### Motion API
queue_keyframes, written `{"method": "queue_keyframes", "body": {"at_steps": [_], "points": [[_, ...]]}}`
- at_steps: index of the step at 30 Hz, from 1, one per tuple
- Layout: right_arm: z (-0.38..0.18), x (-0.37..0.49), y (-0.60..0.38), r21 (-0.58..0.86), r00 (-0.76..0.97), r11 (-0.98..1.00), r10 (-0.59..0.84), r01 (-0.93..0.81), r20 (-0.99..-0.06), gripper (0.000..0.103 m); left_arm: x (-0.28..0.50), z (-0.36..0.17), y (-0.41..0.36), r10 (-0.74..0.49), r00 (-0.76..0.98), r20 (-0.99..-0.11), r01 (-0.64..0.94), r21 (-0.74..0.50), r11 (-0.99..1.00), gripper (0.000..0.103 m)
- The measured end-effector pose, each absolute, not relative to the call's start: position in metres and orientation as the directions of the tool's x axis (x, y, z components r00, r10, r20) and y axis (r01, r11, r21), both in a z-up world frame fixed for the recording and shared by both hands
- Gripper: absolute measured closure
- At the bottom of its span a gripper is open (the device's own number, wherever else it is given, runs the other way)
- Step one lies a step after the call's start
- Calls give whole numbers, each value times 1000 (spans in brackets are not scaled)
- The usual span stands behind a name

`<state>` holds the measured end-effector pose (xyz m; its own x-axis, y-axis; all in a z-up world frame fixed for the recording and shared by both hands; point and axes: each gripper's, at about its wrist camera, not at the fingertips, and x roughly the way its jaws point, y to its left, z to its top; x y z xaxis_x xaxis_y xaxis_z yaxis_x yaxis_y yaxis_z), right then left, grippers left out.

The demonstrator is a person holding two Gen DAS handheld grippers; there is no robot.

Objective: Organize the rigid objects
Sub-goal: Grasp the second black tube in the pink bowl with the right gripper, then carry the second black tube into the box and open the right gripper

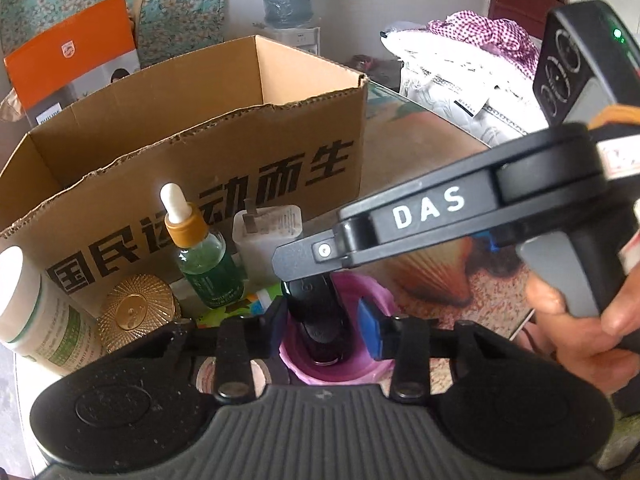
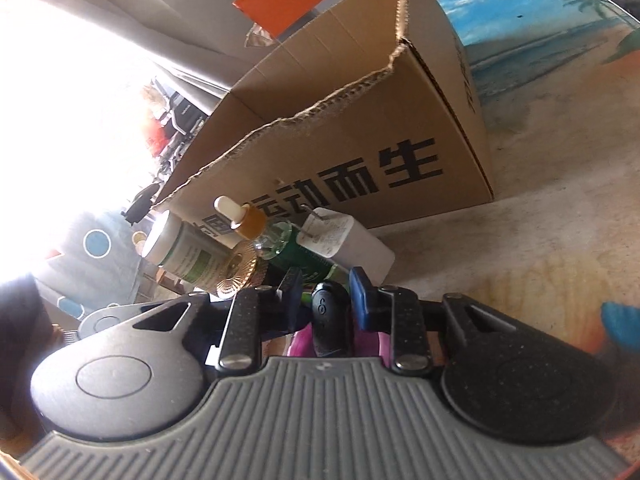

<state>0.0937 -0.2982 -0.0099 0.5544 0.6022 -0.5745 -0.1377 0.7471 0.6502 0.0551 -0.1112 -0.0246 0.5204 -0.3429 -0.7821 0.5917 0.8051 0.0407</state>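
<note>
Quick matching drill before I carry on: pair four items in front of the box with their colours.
Items:
1. dropper bottle
2. charger plug
3. ribbed round lid
4. cup under the tools

Colours:
A. white
B. pink
C. green glass, amber collar
D. gold

Pairs: 1-C, 2-A, 3-D, 4-B
</note>
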Motion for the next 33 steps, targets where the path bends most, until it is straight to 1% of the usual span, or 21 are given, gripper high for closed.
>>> {"method": "queue_keyframes", "body": {"at_steps": [5, 8, 12, 13, 16, 19, 27, 33], "points": [[-7, 87, -301, 681, 541, 716, 637, -152, -549, 79, 54, -26, -115, -344, 521, -781, 593, 41, 804, 63], [-6, 82, -301, 682, 532, 714, 643, -155, -552, 79, 52, -28, -116, -339, 526, -779, 593, 51, 804, 63], [-14, 79, -302, 687, 523, 714, 641, -137, -562, 80, 50, -32, -119, -325, 539, -777, 590, 72, 804, 70], [-16, 79, -301, 689, 521, 713, 640, -129, -565, 82, 51, -33, -118, -322, 537, -779, 587, 71, 806, 71], [-23, 79, -301, 700, 520, 706, 639, -106, -566, 87, 51, -33, -116, -324, 533, -782, 585, 64, 809, 73], [-25, 78, -302, 707, 526, 700, 639, -95, -562, 88, 49, -31, -116, -326, 543, -774, 585, 70, 808, 74], [-10, 69, -298, 699, 559, 706, 626, -110, -544, 88, 38, -13, -112, -342, 581, -739, 582, 83, 809, 74], [14, 61, -294, 680, 585, 719, 617, -146, -527, 88, 30, 9, -104, -358, 618, -700, 571, 87, 816, 74]]}}
